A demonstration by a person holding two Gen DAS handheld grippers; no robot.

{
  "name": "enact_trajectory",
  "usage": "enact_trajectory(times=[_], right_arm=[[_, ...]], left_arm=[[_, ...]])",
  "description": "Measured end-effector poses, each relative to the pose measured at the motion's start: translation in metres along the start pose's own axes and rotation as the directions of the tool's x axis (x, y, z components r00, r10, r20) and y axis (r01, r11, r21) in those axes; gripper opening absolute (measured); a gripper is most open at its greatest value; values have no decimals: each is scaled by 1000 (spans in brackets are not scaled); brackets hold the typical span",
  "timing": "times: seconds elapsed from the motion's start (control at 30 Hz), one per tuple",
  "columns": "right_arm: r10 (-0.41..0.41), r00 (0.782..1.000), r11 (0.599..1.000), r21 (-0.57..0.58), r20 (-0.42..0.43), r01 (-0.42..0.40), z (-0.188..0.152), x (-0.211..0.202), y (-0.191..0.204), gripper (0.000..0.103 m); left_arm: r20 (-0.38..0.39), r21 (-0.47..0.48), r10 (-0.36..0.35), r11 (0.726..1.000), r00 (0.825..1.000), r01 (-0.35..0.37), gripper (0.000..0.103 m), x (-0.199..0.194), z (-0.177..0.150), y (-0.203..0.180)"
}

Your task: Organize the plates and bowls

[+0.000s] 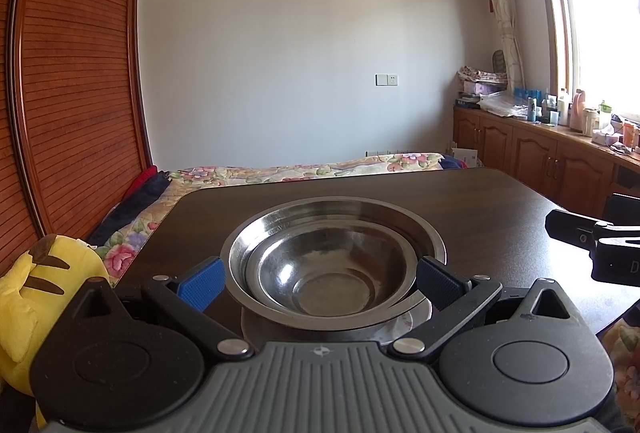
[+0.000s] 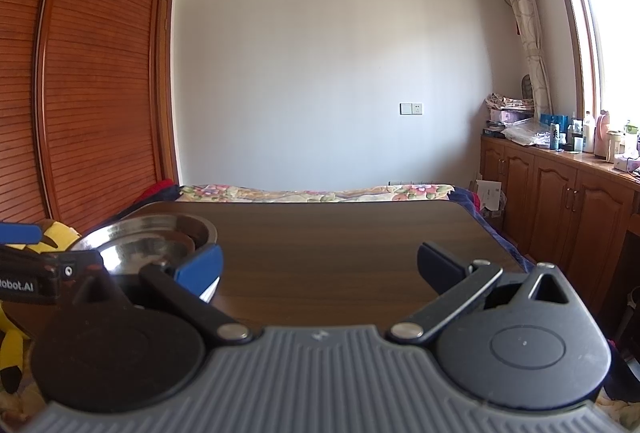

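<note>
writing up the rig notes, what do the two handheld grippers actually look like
Both match: a ribbed grey body, two round black discs, black linkage bars with silver pivot screws, and blue textured finger pads. The left gripper and right gripper look identical; white lettering ending "obot.AI" marks the left one's side.

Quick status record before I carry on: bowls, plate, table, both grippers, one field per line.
bowls: smaller steel bowl nested inside larger steel bowl
plate: pale rim shows under the bowls, mostly hidden
table: dark wood table, stack at its near left part
left gripper: open, blue pads either side of the stack; contact unclear
right gripper: open, empty, over bare table to the right of the stack
other: yellow plush toy off the table's left edge
</note>
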State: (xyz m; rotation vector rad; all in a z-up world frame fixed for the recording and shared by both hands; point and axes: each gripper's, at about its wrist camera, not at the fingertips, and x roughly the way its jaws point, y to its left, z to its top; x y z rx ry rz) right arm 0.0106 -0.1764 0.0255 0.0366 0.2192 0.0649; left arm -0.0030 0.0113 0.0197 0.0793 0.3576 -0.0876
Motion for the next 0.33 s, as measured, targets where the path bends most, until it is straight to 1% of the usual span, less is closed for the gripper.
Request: enact_trajectory(times=[0.33], right_arm=[[1, 1000, 1000, 1, -2, -1, 0, 0, -1, 103]], left_arm=[[-3, 1, -1, 1000, 1000, 1, 103, 0, -1, -1]])
